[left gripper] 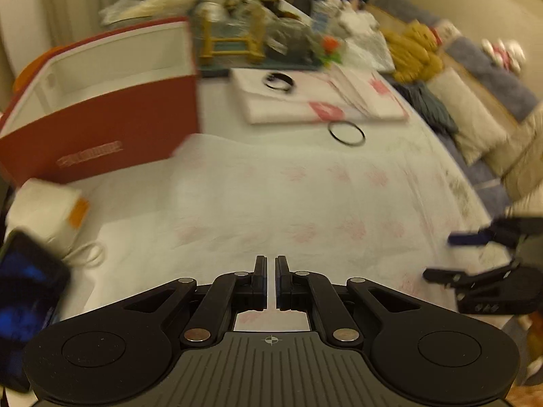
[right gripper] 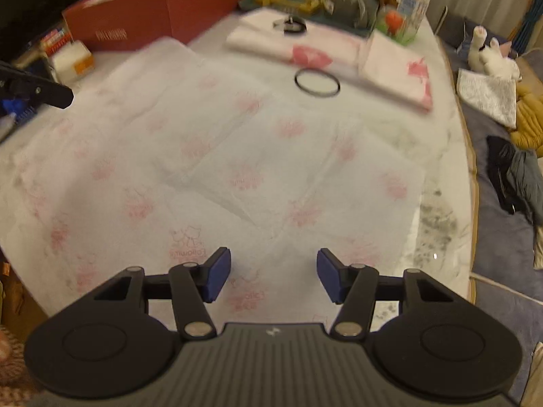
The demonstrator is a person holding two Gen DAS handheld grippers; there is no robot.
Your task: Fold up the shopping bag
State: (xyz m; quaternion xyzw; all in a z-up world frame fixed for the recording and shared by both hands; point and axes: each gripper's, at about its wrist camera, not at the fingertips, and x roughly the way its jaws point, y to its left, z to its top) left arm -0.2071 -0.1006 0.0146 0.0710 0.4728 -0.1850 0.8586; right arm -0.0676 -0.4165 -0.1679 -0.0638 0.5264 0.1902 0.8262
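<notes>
— Left wrist view first: what is nearest?

— The left claw (left gripper: 270, 273), its two black fingers drawn almost together with only a thin slit between them and nothing in it. Just beyond its tips lies the thin white shopping bag with faint pink flower prints (left gripper: 271, 196), spread flat on the white table (left gripper: 451, 176).

— And the right wrist view?

— The right claw (right gripper: 274, 273) stands wide, blue pads (right gripper: 217, 274) well apart, hovering over the bag's near edge and gripping nothing. The bag (right gripper: 210, 156) stretches ahead of it and to its left, creased with a diagonal fold line.

— Can each claw see the other?

— Yes; the right one shows at the right edge of the left view (left gripper: 475, 254), the left one at the left edge of the right view (right gripper: 34, 91).

— Farther out?

— Ahead of the right claw a thin black ring (right gripper: 317, 82) lies on the table just past the bag. Beyond it sits a stack of folded white-and-pink bags (right gripper: 298, 45) with a second dark ring (right gripper: 290, 25) on top. Far left, an open red cardboard box with a white inside (right gripper: 163, 10) stands touching the bag's far corner.
</notes>
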